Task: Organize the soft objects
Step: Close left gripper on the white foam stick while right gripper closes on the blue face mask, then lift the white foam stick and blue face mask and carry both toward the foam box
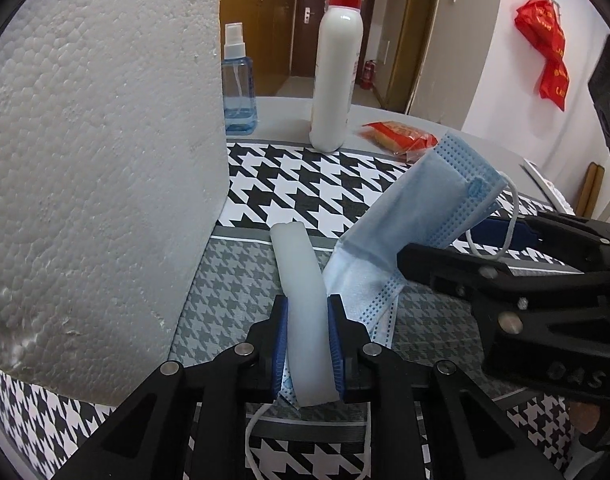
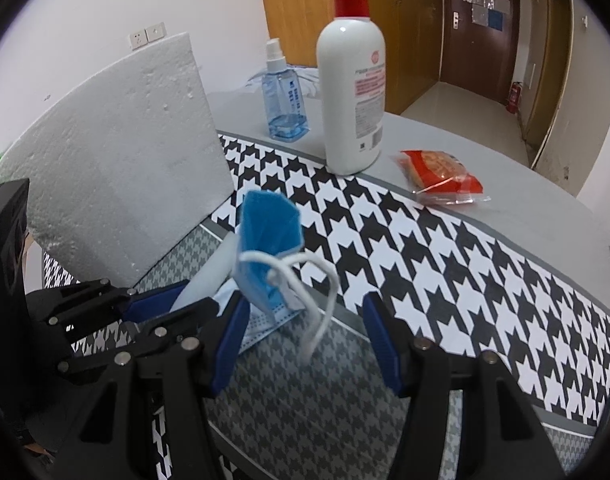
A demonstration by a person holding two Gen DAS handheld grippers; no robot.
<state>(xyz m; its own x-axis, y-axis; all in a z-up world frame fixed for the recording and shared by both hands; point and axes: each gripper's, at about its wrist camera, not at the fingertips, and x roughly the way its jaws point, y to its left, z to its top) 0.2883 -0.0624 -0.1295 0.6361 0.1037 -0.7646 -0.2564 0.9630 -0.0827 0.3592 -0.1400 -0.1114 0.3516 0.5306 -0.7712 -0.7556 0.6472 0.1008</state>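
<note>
Left gripper [image 1: 308, 344] clamped on white strip [image 1: 301, 300] at lower centre, seemingly pinning blue mask [image 1: 425, 208] to the cloth [image 1: 305, 184]; mask rises folded mid-frame; right gripper [image 2: 305, 344] jaws apart around it, likely freshly let go or about to grip.

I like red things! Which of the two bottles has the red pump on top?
The tall white pump bottle has the red pump. The other, a blue spray bottle to its left, is shorter, see-through, and topped with a clear sprayer.
</note>
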